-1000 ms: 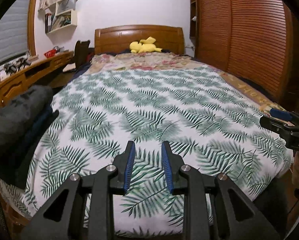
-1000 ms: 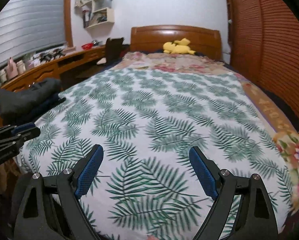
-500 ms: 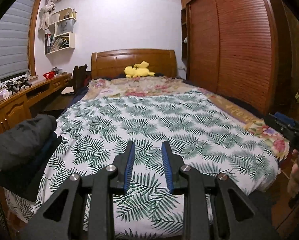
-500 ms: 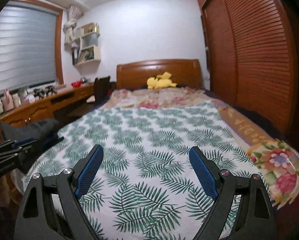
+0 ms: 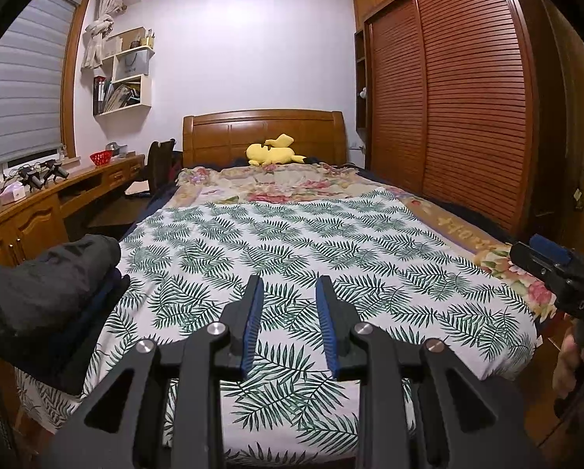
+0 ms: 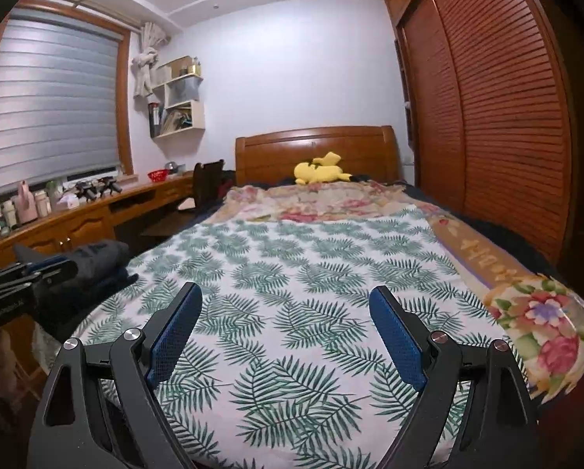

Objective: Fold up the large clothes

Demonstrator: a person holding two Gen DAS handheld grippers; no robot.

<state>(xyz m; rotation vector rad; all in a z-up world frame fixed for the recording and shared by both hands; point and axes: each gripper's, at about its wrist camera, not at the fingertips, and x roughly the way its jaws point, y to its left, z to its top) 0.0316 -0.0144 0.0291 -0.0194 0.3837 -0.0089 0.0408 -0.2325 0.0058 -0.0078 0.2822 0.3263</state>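
Note:
A stack of folded dark clothes (image 5: 45, 285) lies at the bed's near left corner; it also shows in the right wrist view (image 6: 96, 262). My left gripper (image 5: 288, 293) hovers over the foot of the bed, its jaws narrowly apart and empty. My right gripper (image 6: 286, 301) is wide open and empty, also over the foot of the bed. Each gripper shows in the other's view: the right one at the right edge (image 5: 558, 269), the left one at the left edge (image 6: 22, 277). No spread-out garment is in view.
The bed carries a fern-print sheet (image 5: 311, 242), a floral blanket (image 5: 276, 183) and a yellow plush toy (image 5: 272, 151) by the headboard. A wooden desk (image 5: 38, 203) with a chair (image 5: 159, 164) runs along the left. A slatted wardrobe (image 5: 468, 117) stands right.
Both grippers have drawn back and tilted up from the bed, so more of the room and ceiling shows. Jaw openings are unchanged.

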